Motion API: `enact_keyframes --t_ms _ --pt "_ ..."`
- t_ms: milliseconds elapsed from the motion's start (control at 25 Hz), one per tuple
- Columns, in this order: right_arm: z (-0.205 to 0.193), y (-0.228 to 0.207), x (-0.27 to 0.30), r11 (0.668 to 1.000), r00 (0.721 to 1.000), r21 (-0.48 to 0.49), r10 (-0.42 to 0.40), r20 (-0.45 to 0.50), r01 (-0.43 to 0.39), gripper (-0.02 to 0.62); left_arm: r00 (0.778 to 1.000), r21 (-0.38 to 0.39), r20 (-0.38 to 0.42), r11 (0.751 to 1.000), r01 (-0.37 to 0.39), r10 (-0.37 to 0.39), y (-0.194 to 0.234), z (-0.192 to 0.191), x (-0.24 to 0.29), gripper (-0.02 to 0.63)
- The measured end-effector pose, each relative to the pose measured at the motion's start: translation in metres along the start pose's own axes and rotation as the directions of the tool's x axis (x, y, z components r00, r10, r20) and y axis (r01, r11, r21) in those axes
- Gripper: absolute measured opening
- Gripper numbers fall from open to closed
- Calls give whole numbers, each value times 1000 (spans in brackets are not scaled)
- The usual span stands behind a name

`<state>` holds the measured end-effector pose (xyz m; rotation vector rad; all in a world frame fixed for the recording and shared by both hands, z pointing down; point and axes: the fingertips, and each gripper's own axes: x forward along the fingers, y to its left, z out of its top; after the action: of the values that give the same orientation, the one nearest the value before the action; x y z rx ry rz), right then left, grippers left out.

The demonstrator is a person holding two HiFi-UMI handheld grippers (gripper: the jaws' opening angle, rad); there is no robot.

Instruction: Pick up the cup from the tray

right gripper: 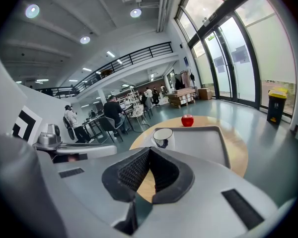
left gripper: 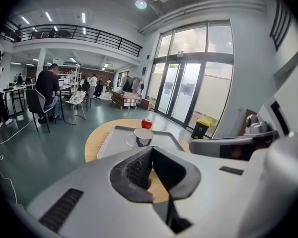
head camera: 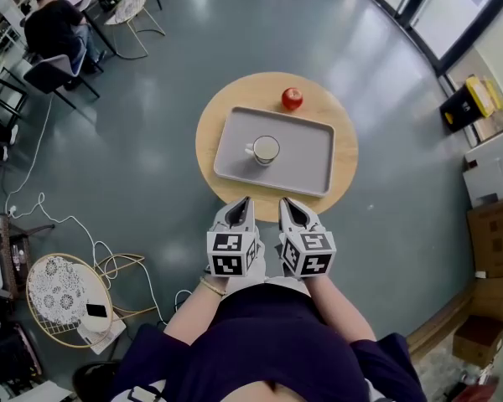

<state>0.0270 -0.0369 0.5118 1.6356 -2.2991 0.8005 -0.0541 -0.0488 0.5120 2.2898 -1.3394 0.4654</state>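
Note:
A white cup with a handle on its left stands upright near the middle of a grey tray on a round wooden table. A red apple lies on the table behind the tray. My left gripper and right gripper hover side by side at the table's near edge, both shut and empty, well short of the cup. From the left gripper the cup sits straight ahead. From the right gripper the cup is ahead, slightly right, with the apple beyond.
A person sits at a desk with chairs at the far left. A wire chair and loose cables lie on the floor at the left. A yellow bin and cardboard boxes stand at the right.

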Motion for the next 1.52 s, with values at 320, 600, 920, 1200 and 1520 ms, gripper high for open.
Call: enact_keyframes --t_ms 320,600,920,1200,1520 --pt "33 -10 51 1000 1000 0 -29 -3 29 8 999 24 -33 999 25 -24 30 24 39 8" --pt "59 -18 91 998 998 14 -61 8 61 9 997 53 -49 997 61 -59 57 38 74 8" --pt "74 -35 115 995 995 24 -100 9 100 8 995 78 -54 993 91 -87 71 45 104 8" --pt "73 -57 112 987 989 61 -150 -1 150 9 985 110 -110 984 143 -131 61 19 119 9" --pt "63 -73 102 984 986 71 -164 -37 166 9 967 90 -174 975 205 -187 46 -11 141 139"
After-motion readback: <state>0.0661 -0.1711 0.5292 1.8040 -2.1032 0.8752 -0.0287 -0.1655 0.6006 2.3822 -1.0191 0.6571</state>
